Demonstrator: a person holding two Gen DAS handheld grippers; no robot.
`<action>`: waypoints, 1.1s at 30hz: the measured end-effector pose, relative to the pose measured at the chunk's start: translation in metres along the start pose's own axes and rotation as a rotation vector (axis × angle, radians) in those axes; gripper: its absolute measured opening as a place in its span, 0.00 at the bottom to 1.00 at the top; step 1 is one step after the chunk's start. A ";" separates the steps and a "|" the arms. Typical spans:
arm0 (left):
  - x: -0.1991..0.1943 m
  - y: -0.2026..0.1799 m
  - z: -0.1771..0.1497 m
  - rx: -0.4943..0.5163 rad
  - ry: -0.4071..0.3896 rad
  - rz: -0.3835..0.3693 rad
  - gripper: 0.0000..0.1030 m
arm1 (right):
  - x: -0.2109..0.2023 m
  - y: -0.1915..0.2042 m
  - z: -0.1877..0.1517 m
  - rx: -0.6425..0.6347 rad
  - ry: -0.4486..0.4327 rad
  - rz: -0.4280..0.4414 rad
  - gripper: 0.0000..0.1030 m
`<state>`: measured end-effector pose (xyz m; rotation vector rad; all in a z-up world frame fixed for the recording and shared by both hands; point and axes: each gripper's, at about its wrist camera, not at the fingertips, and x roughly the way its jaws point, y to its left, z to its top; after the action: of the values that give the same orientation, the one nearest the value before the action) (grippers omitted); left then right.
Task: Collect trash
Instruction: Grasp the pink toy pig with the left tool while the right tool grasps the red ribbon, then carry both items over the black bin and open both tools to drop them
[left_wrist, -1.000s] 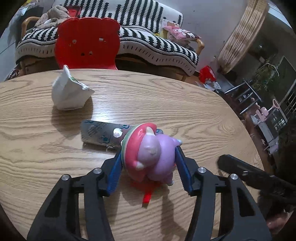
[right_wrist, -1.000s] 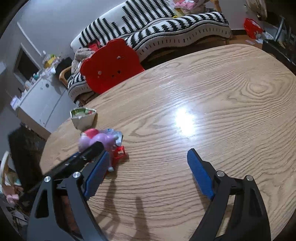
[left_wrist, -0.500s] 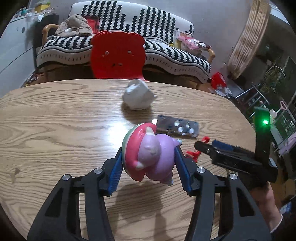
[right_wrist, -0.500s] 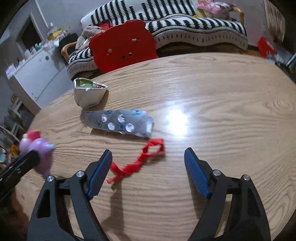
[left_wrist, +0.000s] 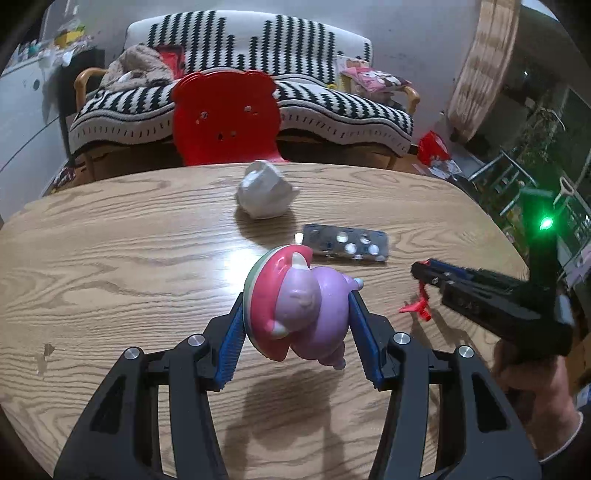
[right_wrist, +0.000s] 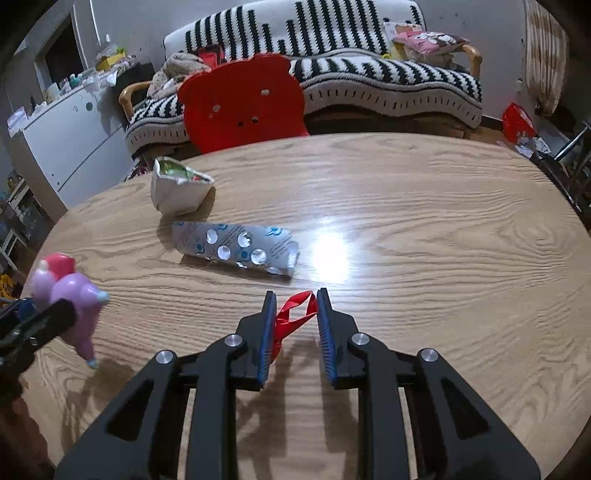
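Left wrist view: left gripper (left_wrist: 295, 317) clamps its blue pads on the pink-purple toy figure (left_wrist: 299, 306), lifted clear of the wooden table (left_wrist: 110, 258), same grip as a second ago but the view has swung, so the trash now sits ahead instead of under the toy. Crumpled white wrapper (left_wrist: 264, 195) at 12 o'clock from the toy, empty blister pack (left_wrist: 347, 247) at 1 o'clock, both flat on the table and untouched. At 3 o'clock the right gripper (left_wrist: 421, 271) has come in, with the red ribbon scrap (left_wrist: 417, 306) dangling from its tip; a hand (left_wrist: 532, 384) shows behind it. Right wrist view: right gripper (right_wrist: 295, 314) has just been closing from wide open, and its jaws now stand narrow with the red ribbon scrap (right_wrist: 291, 317) pinched between them, loop poking out ahead, tail trailing down by the left pad. Blister pack (right_wrist: 236, 247) lies at 11 o'clock just beyond the tips, wrapper (right_wrist: 177, 188) further at 10 o'clock near the table edge, toy and left gripper at 9 o'clock. Judgement: first trash piece looks secured, though the grip on thin ribbon may be loose; pack and wrapper are left to collect. No bin in view.
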<state>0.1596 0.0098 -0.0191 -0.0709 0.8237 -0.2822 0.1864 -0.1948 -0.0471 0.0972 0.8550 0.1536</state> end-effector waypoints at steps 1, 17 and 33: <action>-0.001 -0.005 0.000 0.008 -0.001 -0.002 0.51 | -0.008 -0.004 -0.002 -0.003 -0.006 -0.002 0.22; 0.002 -0.177 -0.016 0.202 -0.003 -0.177 0.51 | -0.158 -0.140 -0.069 0.057 -0.053 -0.144 0.22; 0.034 -0.417 -0.098 0.455 0.113 -0.494 0.51 | -0.262 -0.328 -0.190 0.364 -0.038 -0.310 0.22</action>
<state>0.0181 -0.3954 -0.0383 0.1723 0.8291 -0.9400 -0.0951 -0.5585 -0.0249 0.3045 0.8427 -0.2957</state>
